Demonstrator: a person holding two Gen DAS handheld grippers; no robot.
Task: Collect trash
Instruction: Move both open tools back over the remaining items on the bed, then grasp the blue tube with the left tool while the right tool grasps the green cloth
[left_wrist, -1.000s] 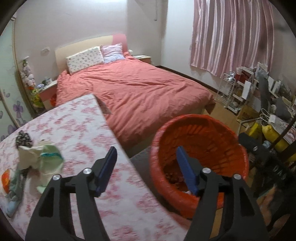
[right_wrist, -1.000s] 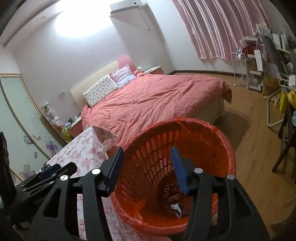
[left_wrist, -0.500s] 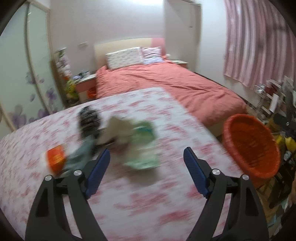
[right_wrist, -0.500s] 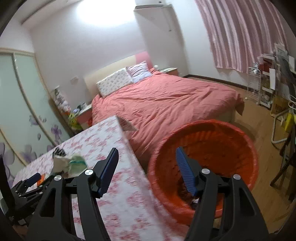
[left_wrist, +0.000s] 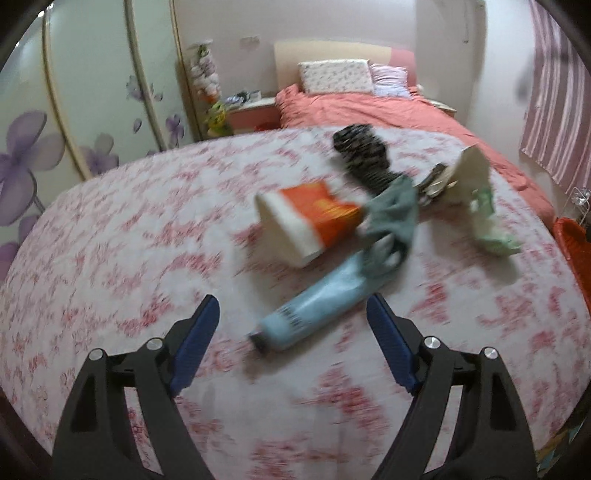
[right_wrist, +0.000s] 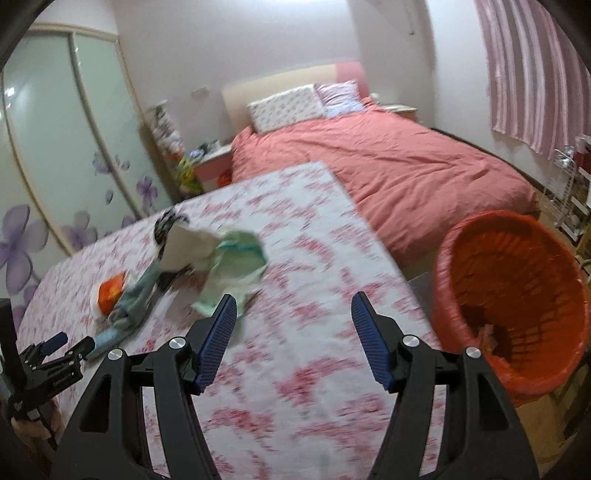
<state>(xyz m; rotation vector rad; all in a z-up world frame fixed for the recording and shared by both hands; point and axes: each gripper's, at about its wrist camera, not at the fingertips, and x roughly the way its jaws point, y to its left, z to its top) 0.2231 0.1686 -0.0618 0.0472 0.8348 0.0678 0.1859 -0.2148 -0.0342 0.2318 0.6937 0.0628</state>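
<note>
On the floral tablecloth (left_wrist: 147, 258) lies a heap of trash: a light blue bottle (left_wrist: 317, 310) on its side, an orange and white cup (left_wrist: 310, 225), a grey-green cloth (left_wrist: 391, 218), a black patterned piece (left_wrist: 362, 155) and a white and green wrapper (left_wrist: 484, 206). My left gripper (left_wrist: 291, 332) hovers open just short of the bottle's cap, nothing between its pads. My right gripper (right_wrist: 293, 328) is open and empty over the table, near the green wrapper (right_wrist: 236, 266). The orange basket (right_wrist: 461, 258) stands to its right beside the table, with some trash at its bottom.
A bed with a salmon cover (right_wrist: 369, 166) runs behind the table. Sliding wardrobe doors with purple flowers (right_wrist: 55, 147) fill the left. A wire rack (right_wrist: 569, 184) stands by the striped curtain. The left gripper (right_wrist: 72, 345) shows at the right wrist view's lower left.
Both grippers have swung left from the basket to the table. The left one now faces the trash heap up close. Both pairs of jaws stand wider than a second ago.
</note>
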